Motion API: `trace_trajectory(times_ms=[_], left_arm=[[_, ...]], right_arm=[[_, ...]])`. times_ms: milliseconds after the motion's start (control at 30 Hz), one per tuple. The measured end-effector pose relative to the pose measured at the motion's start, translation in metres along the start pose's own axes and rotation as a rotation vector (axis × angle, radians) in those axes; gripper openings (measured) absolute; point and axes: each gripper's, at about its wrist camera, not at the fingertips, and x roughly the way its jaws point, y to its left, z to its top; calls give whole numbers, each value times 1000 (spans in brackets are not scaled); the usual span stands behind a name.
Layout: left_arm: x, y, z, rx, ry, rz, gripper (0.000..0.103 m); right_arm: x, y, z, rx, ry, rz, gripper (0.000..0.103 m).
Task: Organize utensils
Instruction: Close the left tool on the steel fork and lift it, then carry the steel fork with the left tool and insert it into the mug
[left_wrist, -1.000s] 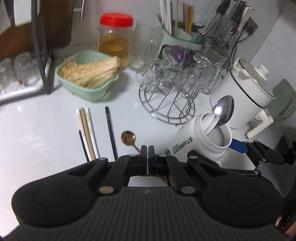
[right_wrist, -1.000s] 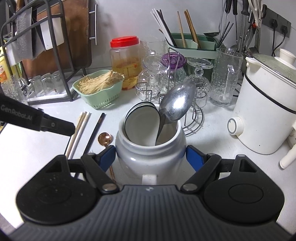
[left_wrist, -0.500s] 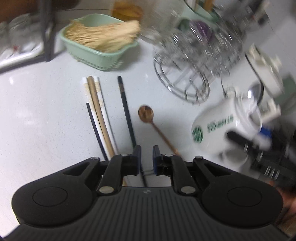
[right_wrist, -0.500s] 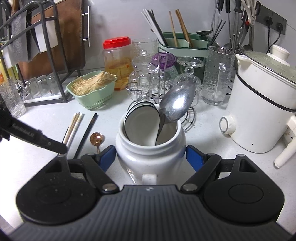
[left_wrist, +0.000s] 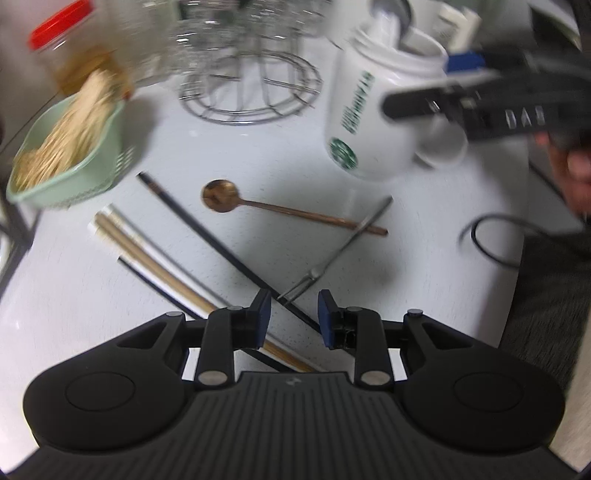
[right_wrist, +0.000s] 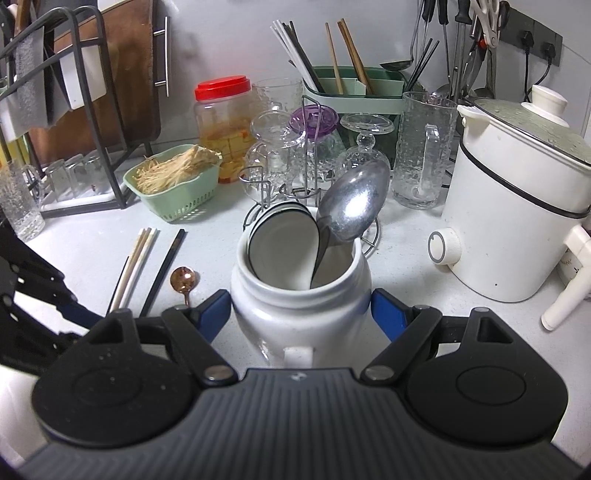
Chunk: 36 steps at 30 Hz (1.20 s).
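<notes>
My right gripper (right_wrist: 301, 314) is shut on a white mug (right_wrist: 299, 295) that holds a steel spoon (right_wrist: 354, 206) and a black-rimmed white spoon (right_wrist: 284, 251). On the white counter to its left lie a copper spoon (left_wrist: 221, 195), a black chopstick (left_wrist: 207, 229) and pale chopsticks (left_wrist: 147, 258). A small steel fork (left_wrist: 332, 251) lies across the copper spoon's handle. My left gripper (left_wrist: 293, 308) points down at the counter with its jaws opening. The fork's tines lie just ahead of the gap between the pads, which touch nothing. The mug (left_wrist: 369, 122) hangs tilted at upper right.
A green basket of dry strands (right_wrist: 173, 184), a red-lidded jar (right_wrist: 225, 122) and a wire rack of glasses (right_wrist: 306, 173) stand behind. A white cooker (right_wrist: 517, 206) is at right, a green utensil caddy (right_wrist: 354, 88) at the back. A black cable loop (left_wrist: 495, 240) lies near the counter's edge.
My left gripper has gone from shut to open, sunk toward the counter and rolled; the steel fork has come into its view. The right gripper still holds the mug in place.
</notes>
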Motion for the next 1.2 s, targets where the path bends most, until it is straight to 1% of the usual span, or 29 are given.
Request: trace_trajectory(times_ms=[100, 200, 233, 433, 533, 633, 667, 700, 767, 800, 900, 967, 1200], left_arm=[[3, -4, 3, 93, 10, 3, 32], [6, -4, 6, 167, 25, -37, 32], [6, -6, 7, 188, 28, -38, 32], [14, -7, 14, 301, 59, -51, 32], [19, -7, 18, 353, 83, -71, 31], [24, -4, 19, 395, 109, -101, 29], [25, -2, 20, 393, 120, -112, 26], [25, 0, 21, 390, 129, -118, 19], [25, 3, 21, 394, 141, -126, 11], [25, 4, 21, 399, 143, -125, 9], [25, 6, 20, 395, 144, -123, 8], [20, 5, 19, 379, 128, -125, 8], [-2, 6, 28, 260, 67, -158, 8]], right_arm=[[0, 1, 0, 6, 2, -10, 85], [-1, 1, 0, 9, 5, -19, 85], [-1, 2, -1, 11, 6, -21, 85], [-4, 2, -2, 15, 11, -35, 85], [-5, 2, -3, 16, 14, -41, 85], [-5, 3, -3, 15, 16, -47, 85], [-5, 3, -3, 15, 17, -49, 85], [-5, 4, -3, 15, 17, -51, 85], [-5, 4, -3, 16, 16, -54, 85], [-5, 4, -3, 17, 15, -55, 85], [-5, 5, -3, 17, 14, -59, 85], [-5, 5, -3, 19, 14, -61, 85], [-3, 5, -2, 20, 10, -63, 85]])
